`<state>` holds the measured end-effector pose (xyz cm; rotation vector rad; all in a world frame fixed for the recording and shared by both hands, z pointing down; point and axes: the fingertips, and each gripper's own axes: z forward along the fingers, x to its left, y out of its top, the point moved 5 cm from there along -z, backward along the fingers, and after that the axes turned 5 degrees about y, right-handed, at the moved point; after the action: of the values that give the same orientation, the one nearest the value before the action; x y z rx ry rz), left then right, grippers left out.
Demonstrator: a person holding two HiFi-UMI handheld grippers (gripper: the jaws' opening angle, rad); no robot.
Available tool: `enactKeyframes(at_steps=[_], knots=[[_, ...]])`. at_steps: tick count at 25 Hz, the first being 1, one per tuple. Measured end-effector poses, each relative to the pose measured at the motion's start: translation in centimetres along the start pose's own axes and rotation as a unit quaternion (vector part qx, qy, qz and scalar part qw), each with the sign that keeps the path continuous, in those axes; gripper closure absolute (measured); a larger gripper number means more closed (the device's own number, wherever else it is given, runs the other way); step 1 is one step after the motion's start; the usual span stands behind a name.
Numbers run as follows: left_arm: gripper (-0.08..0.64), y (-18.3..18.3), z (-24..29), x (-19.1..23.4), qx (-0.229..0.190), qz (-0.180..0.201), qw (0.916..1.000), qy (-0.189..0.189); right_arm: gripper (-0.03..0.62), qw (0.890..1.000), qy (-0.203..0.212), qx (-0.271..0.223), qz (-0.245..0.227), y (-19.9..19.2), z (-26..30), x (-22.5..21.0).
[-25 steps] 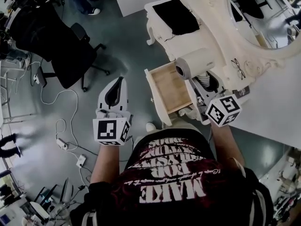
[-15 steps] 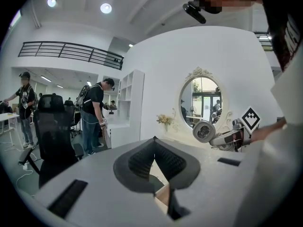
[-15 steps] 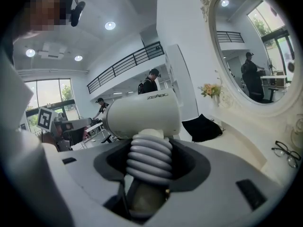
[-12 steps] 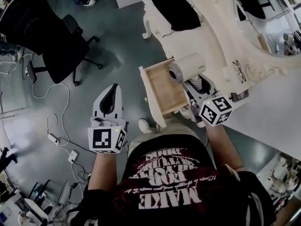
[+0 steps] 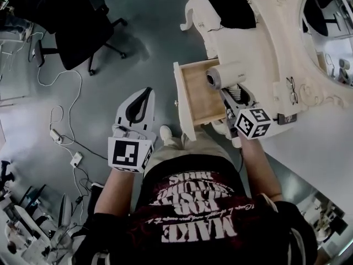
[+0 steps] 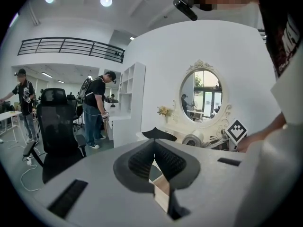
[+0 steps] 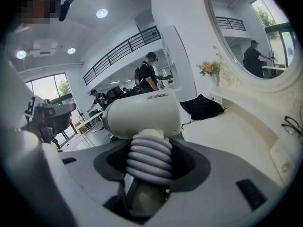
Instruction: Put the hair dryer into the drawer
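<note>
Grey ribbed rubber on the handle of the hair dryer point(image 7: 142, 112) is pinched between the jaws of the right gripper point(image 7: 150, 161). The pads press on it from both sides, and the white barrel stands crosswise above them. In the head view, nearest the person, the left gripper point(image 5: 142, 96) hangs over the grey floor point(image 5: 138, 43) at about 9 o'clock from the drawer point(image 5: 199, 99). Its jaws are pressed together at the tips with nothing between them. Just beyond the right gripper, the dryer is held over the 3 o'clock side of the open wooden drawer, where the drawer meets the cream counter point(image 5: 259, 48). Its barrel mouth faces 9 o'clock across the drawer's bare bottom; whether it touches the drawer cannot be told. Glasses point(image 5: 292, 90) lie on the counter at 3 o'clock from the dryer, near the oval mirror point(image 5: 331, 37). Farther along the counter, at 12 o'clock, lies a black cloth point(image 5: 229, 4). Well apart at 10 o'clock, a black office chair point(image 5: 69, 24) stands on the floor, with white cables point(image 5: 58, 112) trailing at 6 o'clock from it.
</note>
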<state>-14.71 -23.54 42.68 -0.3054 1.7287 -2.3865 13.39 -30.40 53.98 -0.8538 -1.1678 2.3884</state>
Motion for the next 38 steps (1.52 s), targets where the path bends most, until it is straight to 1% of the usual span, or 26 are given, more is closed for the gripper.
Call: enactKeyframes(at_steps=[3,9,15,22,28,34,38], knots=[[0.555,-0.2,-0.6,0.6,0.003,0.001,1.0000,0.009,0.362,1.000,-0.001,0.018,0.002,-1.6,1.6,-0.3],[0.555,-1.6,-1.5,1.4,0.027,-0.003,0.9992,0.028,0.362,0.999,-0.001,0.049,0.001,-4.5,4.2,-1.3],[0.555,-2.3,-1.7,1.0,0.039,-0.001,0.9988,0.031,0.362,0.997,-0.004,0.072,0.014,-6.9,6.2,-2.2],[0.555,-3.0,-1.8,1.0,0.053,-0.005,0.9979,0.036,0.360,0.994,-0.024,0.106,0.028,-9.9,8.6,-2.6],[0.555,-3.5,-1.8,0.8,0.061,-0.009,0.9972,0.042,0.360,0.990,-0.022,0.139,0.030,-12.6,10.8,-2.8],[0.555,-3.9,-1.4,1.4,0.065,-0.003,0.9967,0.048,0.360,0.985,-0.036,0.165,0.038,-14.9,12.5,-3.5],[0.555,-4.1,-1.1,1.8,0.068,-0.005,0.9964,0.051,0.360,0.980,-0.061,0.185,0.049,-16.5,13.1,-4.1]])
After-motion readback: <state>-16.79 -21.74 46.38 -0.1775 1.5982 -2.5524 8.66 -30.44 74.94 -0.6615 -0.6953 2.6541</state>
